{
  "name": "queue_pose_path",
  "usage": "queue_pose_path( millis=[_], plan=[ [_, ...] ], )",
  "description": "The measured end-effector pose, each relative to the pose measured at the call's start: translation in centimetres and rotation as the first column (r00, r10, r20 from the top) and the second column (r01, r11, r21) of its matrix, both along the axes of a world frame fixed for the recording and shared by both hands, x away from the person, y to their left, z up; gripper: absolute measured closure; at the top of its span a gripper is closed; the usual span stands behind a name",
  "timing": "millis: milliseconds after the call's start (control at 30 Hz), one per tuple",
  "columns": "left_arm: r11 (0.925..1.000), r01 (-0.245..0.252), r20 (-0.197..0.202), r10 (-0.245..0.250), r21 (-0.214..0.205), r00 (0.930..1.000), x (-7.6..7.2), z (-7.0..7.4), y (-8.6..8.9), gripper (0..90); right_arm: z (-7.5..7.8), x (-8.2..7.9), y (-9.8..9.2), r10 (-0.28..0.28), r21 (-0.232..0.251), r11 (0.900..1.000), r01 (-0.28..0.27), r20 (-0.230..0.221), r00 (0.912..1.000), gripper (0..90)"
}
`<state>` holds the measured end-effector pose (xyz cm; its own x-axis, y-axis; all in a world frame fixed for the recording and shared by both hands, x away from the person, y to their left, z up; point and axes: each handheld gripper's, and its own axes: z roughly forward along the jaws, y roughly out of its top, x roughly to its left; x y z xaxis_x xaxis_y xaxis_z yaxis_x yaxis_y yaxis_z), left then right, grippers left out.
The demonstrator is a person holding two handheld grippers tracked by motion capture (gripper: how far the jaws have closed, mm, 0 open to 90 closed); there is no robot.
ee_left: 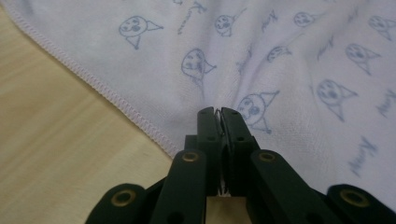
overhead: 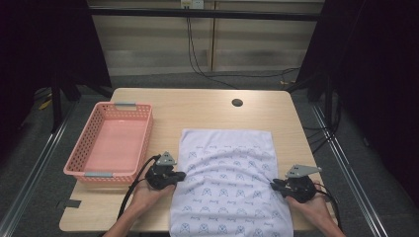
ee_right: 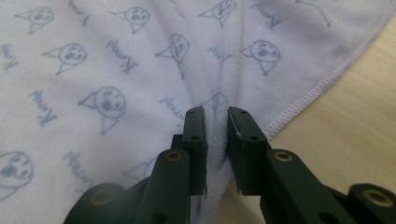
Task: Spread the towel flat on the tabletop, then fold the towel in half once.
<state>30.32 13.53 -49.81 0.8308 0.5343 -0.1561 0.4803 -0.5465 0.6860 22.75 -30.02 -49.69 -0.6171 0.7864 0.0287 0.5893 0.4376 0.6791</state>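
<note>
A white cloth (overhead: pixel 227 182) printed with small blue cat faces lies flat on the wooden table (overhead: pixel 207 106), and its near end hangs over the front edge. At the cloth's left hem, my left gripper (overhead: pixel 182 174) is shut on a thin pinch of fabric; in the left gripper view the jaws (ee_left: pixel 218 112) stand almost together on the cloth (ee_left: pixel 289 56). My right gripper (overhead: pixel 273 183) grips the right hem. In the right gripper view a thicker ridge of cloth (ee_right: pixel 116 56) fills the gap between its jaws (ee_right: pixel 215 114), and the fabric puckers toward them.
An empty pink plastic basket (overhead: pixel 81 140) stands on the left side of the table, close to my left hand. A round cable hole (overhead: pixel 237 102) sits near the far edge. Cables run over the floor behind the table.
</note>
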Motion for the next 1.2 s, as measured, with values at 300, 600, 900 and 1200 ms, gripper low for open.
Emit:
queue_pose_path(
  millis=[300, 600, 900, 1200],
  plan=[
    [0.9995, 0.026, -0.065, -0.027, -0.019, 0.9975, -2.5, 0.2, 0.5, 87.9, 0.2, -2.7, -0.5, 0.024, 0.018, 0.9996, -0.024, -0.026, 0.9994, 79.0],
    [0.9964, 0.084, -0.074, -0.085, -0.005, 0.9937, -5.3, 0.7, 1.0, 72.5, 1.0, -3.8, -0.6, 0.048, 0.06, 0.9971, -0.046, -0.029, 0.9985, 57.9],
    [0.9952, -0.046, -0.029, 0.043, -0.087, 0.9987, -2.0, 1.8, 1.1, 62.5, 1.8, -1.4, -0.9, -0.013, 0.079, 0.9968, 0.009, 0.053, 0.9985, 45.7],
    [0.9908, -0.074, -0.017, 0.072, -0.114, 0.9972, 2.1, 1.1, -0.4, 60.0, 2.0, 5.2, -1.8, -0.06, 0.091, 0.9944, 0.053, 0.073, 0.9955, 41.8]
  ],
)
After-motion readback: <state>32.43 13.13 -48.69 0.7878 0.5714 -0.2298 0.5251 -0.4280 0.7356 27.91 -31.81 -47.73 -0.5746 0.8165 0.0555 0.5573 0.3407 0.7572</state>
